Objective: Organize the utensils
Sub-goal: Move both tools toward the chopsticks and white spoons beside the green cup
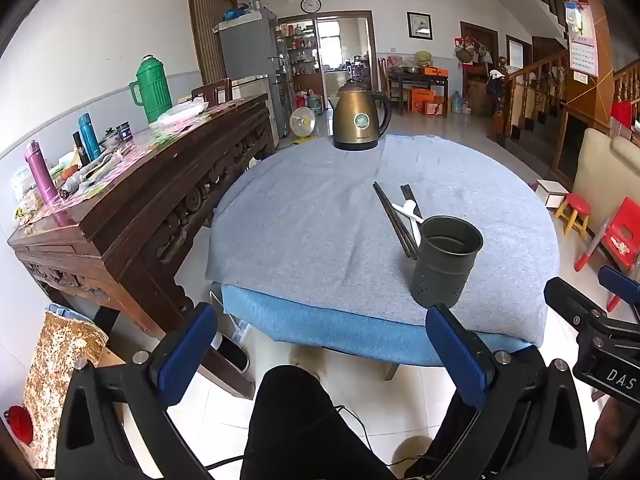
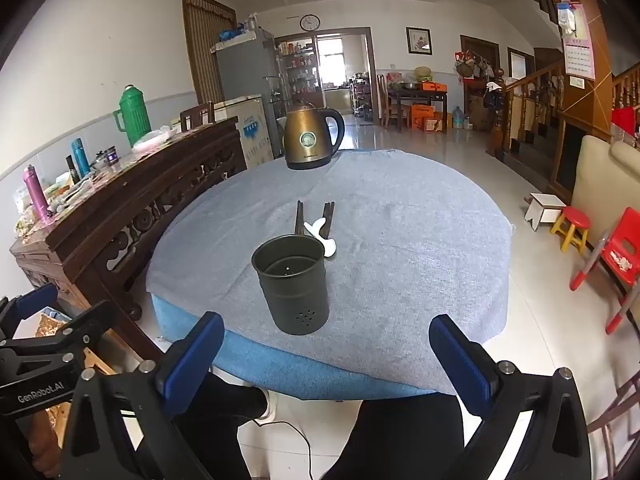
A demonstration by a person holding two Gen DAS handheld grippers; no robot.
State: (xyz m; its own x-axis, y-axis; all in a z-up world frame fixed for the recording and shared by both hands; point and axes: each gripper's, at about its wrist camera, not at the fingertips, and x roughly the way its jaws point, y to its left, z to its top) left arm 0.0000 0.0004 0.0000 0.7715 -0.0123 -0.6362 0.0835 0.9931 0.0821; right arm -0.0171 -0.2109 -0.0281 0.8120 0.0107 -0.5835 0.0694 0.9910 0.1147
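Note:
A dark metal utensil cup [image 1: 445, 262] [image 2: 293, 284] stands upright and empty near the front of the round table. Behind it lie dark chopsticks [image 1: 394, 220] [image 2: 299, 216] and a white spoon [image 1: 409, 209] [image 2: 320, 230] flat on the cloth. My left gripper [image 1: 320, 354] hangs open before the table's front edge, left of the cup, nothing between its blue pads. My right gripper [image 2: 326, 360] is open too, short of the table edge with the cup straight ahead. Each gripper shows at the edge of the other's view.
The table [image 1: 304, 208] [image 2: 400, 248] wears a grey-blue cloth. A bronze electric kettle [image 1: 360, 118] [image 2: 312, 138] stands at its far side. A carved wooden sideboard [image 1: 132, 200] with flasks runs along the left. Small stools and a red chair [image 2: 620, 248] sit on the right. The person's dark-trousered legs are below.

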